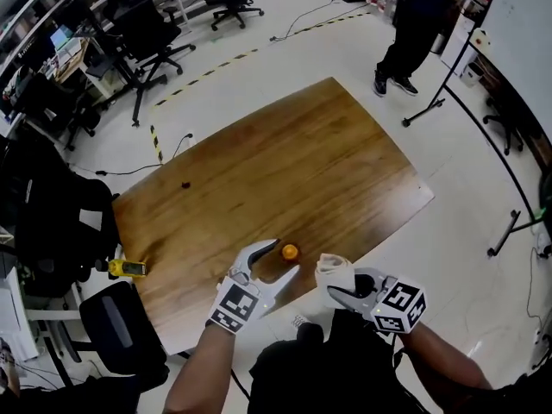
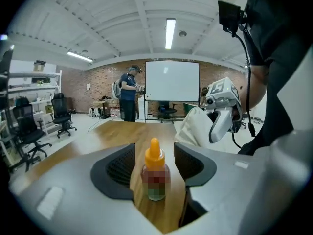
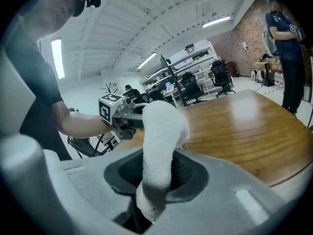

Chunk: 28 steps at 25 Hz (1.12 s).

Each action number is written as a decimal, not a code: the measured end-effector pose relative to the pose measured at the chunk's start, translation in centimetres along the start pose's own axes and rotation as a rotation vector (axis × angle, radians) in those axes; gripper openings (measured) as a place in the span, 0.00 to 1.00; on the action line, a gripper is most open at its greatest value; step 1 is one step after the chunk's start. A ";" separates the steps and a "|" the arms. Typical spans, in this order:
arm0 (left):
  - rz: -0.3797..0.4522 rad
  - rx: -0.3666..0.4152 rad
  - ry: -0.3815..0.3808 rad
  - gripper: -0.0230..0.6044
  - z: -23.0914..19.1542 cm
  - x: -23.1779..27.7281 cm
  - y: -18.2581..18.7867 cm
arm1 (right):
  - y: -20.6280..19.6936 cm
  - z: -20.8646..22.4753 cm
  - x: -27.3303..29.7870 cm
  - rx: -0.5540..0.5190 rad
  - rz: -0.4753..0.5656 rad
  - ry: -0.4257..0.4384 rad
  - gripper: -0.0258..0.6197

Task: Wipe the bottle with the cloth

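Near the bottom edge of the table (image 1: 259,162) in the head view, the bottle (image 1: 290,251) stands upright, orange cap uppermost, right between the spread jaws of the left gripper (image 1: 284,259); the left gripper view shows both pads clear of it, so nothing is gripped yet; closing should take it across its narrow body, its long axis being vertical. Just to the right in that frame, the right gripper (image 1: 345,291) is clamped on the white cloth (image 1: 334,271), which sticks up past the jaws; cloth and bottle are near but apart, with bare wood between. A dark speck (image 1: 185,184) lies well apart at left centre; a person (image 1: 412,24) stands far off at upper right; nothing seems to block the way.
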<state>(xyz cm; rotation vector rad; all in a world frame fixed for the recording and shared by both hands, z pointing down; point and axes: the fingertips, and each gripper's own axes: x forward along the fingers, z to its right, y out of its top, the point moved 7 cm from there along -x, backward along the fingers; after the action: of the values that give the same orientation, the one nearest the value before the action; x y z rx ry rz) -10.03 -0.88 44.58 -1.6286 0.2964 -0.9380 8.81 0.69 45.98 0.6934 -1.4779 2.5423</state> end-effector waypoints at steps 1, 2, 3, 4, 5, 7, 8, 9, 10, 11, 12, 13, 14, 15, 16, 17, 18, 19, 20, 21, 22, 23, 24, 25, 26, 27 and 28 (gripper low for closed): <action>-0.014 -0.004 -0.003 0.44 -0.1 0.6 -0.4 | -0.2 0.1 0.3 0.011 0.017 0.002 0.17; -0.021 -0.012 -0.004 0.44 -0.3 1.0 -0.6 | -0.4 0.2 0.8 0.023 0.030 0.003 0.17; -0.026 -0.019 -0.004 0.44 -0.6 1.2 -0.8 | -0.6 0.3 1.3 0.038 0.041 0.003 0.17; -0.029 -0.025 -0.010 0.42 -0.8 1.3 -1.0 | -0.8 0.3 2.0 0.063 0.052 0.004 0.17; -0.030 -0.033 -0.023 0.41 -1.0 1.3 -1.2 | -1.1 0.2 2.7 0.102 0.067 0.010 0.17; -0.024 -0.051 -0.057 0.35 -1.3 1.3 -1.4 | -1.5 0.2 3.9 0.221 0.128 0.034 0.17; -0.019 -0.057 -0.070 0.32 -1.3 1.4 -1.4 | -1.5 0.4 4.3 0.299 0.180 0.053 0.17; -0.014 -0.059 -0.076 0.31 -1.4 1.4 -1.3 | -1.5 0.6 4.4 0.386 0.245 0.077 0.17; -0.010 -0.059 -0.078 0.30 -1.4 1.5 -1.2 | -1.5 1.0 4.4 0.475 0.321 0.102 0.17; -0.007 -0.061 -0.074 0.30 -1.3 1.6 -1.2 | -1.6 1.3 4.3 0.555 0.399 0.126 0.17; -0.005 -0.062 -0.068 0.30 -1.2 1.7 -1.2 | -1.6 1.6 4.3 0.618 0.470 0.148 0.17; -0.003 -0.061 -0.058 0.30 -1.0 1.7 -1.3 | -1.7 1.7 4.5 0.655 0.526 0.166 0.17; -0.002 -0.063 -0.048 0.30 -0.8 1.7 -1.3 | -1.7 1.6 4.8 0.667 0.563 0.177 0.17; -0.002 -0.068 -0.039 0.29 -0.6 1.7 -1.4 | -1.6 1.5 5.1 0.659 0.582 0.177 0.17; -0.003 -0.074 -0.037 0.29 -0.4 1.8 -1.4 | -1.7 1.4 5.5 0.644 0.589 0.164 0.17; -0.004 -0.078 -0.041 0.29 -0.2 1.9 -1.3 | -1.9 1.6 5.7 0.631 0.588 0.141 0.17; -0.005 -0.078 -0.047 0.29 -0.1 1.9 -1.2 | -2.3 1.8 5.9 0.625 0.583 0.116 0.17; -0.005 -0.077 -0.052 0.29 0.0 2.0 -1.2 | -2.6 2.2 6.2 0.624 0.575 0.094 0.17; -0.005 -0.078 -0.053 0.29 -0.1 1.9 -1.2 | -2.9 2.6 6.5 0.621 0.564 0.077 0.17; -0.008 -0.081 -0.053 0.29 -0.2 1.9 -1.2 | -2.9 3.0 6.9 0.611 0.552 0.066 0.17; -0.010 -0.090 -0.051 0.29 -0.4 1.8 -1.1 | -2.8 3.3 7.3 0.594 0.541 0.060 0.17; -0.011 -0.102 -0.048 0.29 -0.5 1.8 -1.0 | -2.7 3.6 7.5 0.575 0.529 0.057 0.17; -0.011 -0.113 -0.046 0.29 -0.5 1.9 -1.0 | -2.7 3.7 7.6 0.557 0.517 0.054 0.17; -0.011 -0.122 -0.048 0.29 -0.4 1.9 -1.0 | -2.8 3.9 7.6 0.545 0.505 0.052 0.17; -0.013 -0.130 -0.049 0.29 -0.3 1.9 -1.1 | -3.0 3.9 7.5 0.538 0.495 0.051 0.17; -0.017 -0.138 -0.051 0.30 -0.2 1.9 -1.0 | -3.1 4.0 7.4 0.537 0.489 0.053 0.17; -0.020 -0.143 -0.053 0.30 0.0 1.9 -1.0 | -3.2 4.0 7.3 0.540 0.486 0.057 0.17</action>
<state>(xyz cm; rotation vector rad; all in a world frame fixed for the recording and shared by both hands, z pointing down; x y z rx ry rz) -9.09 -1.84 46.33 -1.7875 0.3178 -0.9044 4.68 -1.97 53.46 0.3244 -1.0315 3.3548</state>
